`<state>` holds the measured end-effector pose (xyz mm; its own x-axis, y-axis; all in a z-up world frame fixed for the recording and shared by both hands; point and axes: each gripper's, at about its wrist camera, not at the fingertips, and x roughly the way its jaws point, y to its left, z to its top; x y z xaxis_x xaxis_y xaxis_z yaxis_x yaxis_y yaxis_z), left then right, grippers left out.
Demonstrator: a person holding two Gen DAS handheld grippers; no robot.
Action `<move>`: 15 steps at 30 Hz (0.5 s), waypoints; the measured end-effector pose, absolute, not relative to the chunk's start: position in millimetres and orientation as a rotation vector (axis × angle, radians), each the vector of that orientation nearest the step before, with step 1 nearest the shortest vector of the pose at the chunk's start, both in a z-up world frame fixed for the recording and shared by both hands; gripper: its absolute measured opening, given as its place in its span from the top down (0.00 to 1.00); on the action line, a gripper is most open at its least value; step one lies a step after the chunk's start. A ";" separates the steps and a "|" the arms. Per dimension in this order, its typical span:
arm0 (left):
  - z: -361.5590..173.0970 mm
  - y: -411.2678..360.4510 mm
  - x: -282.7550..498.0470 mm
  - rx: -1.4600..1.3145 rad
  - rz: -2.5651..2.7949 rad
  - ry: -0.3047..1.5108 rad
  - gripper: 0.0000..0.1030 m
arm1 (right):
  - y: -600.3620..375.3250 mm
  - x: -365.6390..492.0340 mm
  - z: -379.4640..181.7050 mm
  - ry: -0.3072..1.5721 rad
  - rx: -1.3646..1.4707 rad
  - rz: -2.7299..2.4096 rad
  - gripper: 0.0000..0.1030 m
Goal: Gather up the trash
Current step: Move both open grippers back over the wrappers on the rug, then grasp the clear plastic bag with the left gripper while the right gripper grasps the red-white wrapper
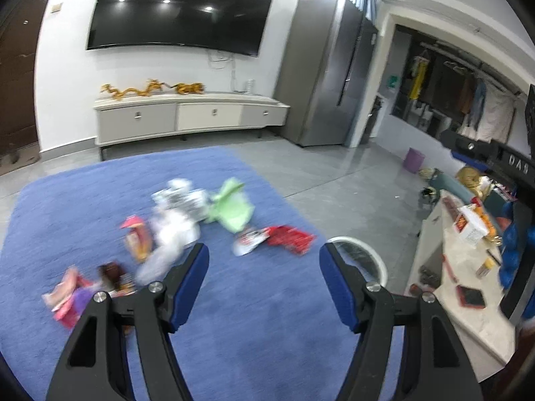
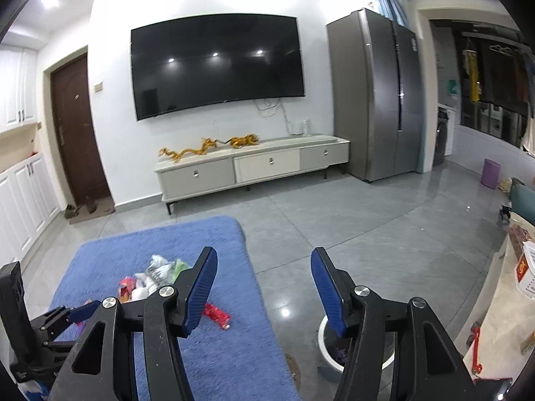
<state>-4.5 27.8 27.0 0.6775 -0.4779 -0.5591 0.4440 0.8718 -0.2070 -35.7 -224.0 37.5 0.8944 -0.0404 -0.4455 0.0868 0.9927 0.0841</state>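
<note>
- Left wrist view: the left hand-held gripper (image 1: pixel 264 254) is wide open and holds nothing. It hangs over the blue rug (image 1: pixel 67 207).
- Trash (image 1: pixel 187 224) lies in a blurry pile on the rug: a green wrapper (image 1: pixel 230 209), a red wrapper (image 1: pixel 291 239), white bits.
- Right wrist view: the right hand-held gripper (image 2: pixel 264 260) is wide open too, with nothing in it.
- A white bin (image 2: pixel 326 337) stands on the floor beside the rug.

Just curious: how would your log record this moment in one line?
left gripper: open, empty | right gripper: open, empty | trash: on rug | bin: beside rug
</note>
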 end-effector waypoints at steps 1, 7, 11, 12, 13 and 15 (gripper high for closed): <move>22.1 38.9 -5.3 -0.051 -0.505 0.648 0.35 | -220.2 -36.4 35.8 0.465 0.102 -0.059 0.46; 0.0 96.8 -10.3 -0.039 -0.486 0.659 0.36 | -212.2 -14.3 10.0 0.539 0.100 -0.001 0.45; -3.8 117.3 -7.0 -0.055 -0.493 0.667 0.36 | -199.0 3.0 -10.7 0.585 0.093 0.077 0.45; -4.5 119.6 -5.2 -0.050 -0.494 0.670 0.36 | -194.9 9.3 -16.8 0.598 0.088 0.100 0.45; -5.2 120.5 -1.9 -0.040 -0.491 0.676 0.36 | -190.2 15.8 -22.1 0.611 0.081 0.119 0.45; -5.9 120.2 6.6 -0.024 -0.493 0.687 0.36 | -181.9 26.3 -33.6 0.638 0.069 0.147 0.45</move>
<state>6.6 120.2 -5.9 0.6636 -0.4439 -0.6022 0.4285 0.8854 -0.1805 26.3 -181.9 -33.6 0.7932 0.1575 -0.5882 -0.1154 0.9873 0.1089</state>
